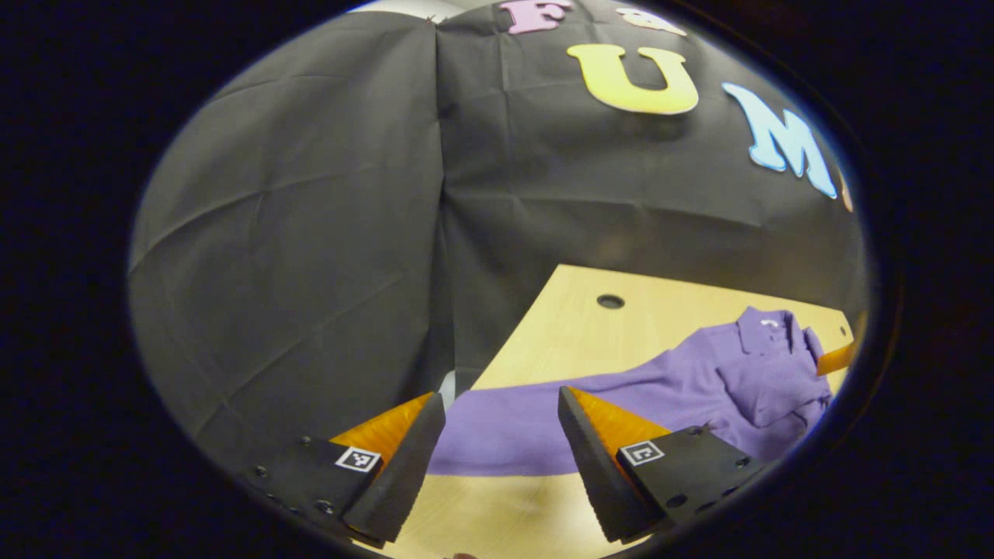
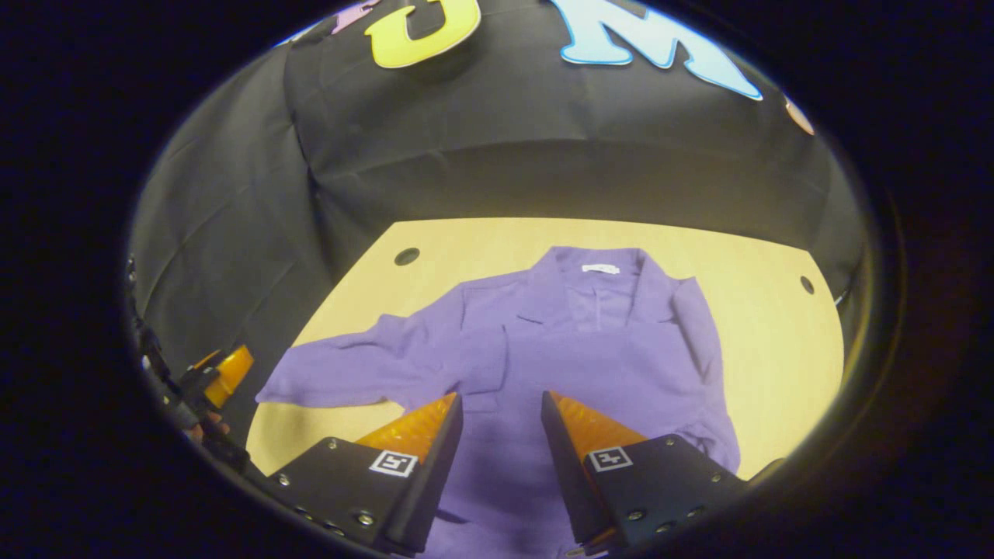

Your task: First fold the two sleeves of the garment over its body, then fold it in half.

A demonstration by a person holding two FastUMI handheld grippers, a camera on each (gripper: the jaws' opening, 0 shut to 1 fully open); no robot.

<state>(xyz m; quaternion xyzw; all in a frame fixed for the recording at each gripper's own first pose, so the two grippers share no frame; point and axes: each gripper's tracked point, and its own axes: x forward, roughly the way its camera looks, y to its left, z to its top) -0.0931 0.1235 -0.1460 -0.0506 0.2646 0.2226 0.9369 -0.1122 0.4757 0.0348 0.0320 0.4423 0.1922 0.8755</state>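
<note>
Purple knit long-sleeved polo shirt (image 1: 699, 388) lies flat on the pale wooden worktop (image 1: 575, 326) in the left gripper view, one sleeve (image 1: 505, 427) stretched toward the left tool (image 1: 501, 423), whose fingers are spread apart above the sleeve's end, gripping nothing. In the right gripper view the same shirt (image 2: 575, 349) lies collar away, its other sleeve (image 2: 699, 334) lying along the body. The right tool (image 2: 501, 427) is released, fingers parted over the shirt's lower body.

Black jaws — orange backing, square markers.
</note>
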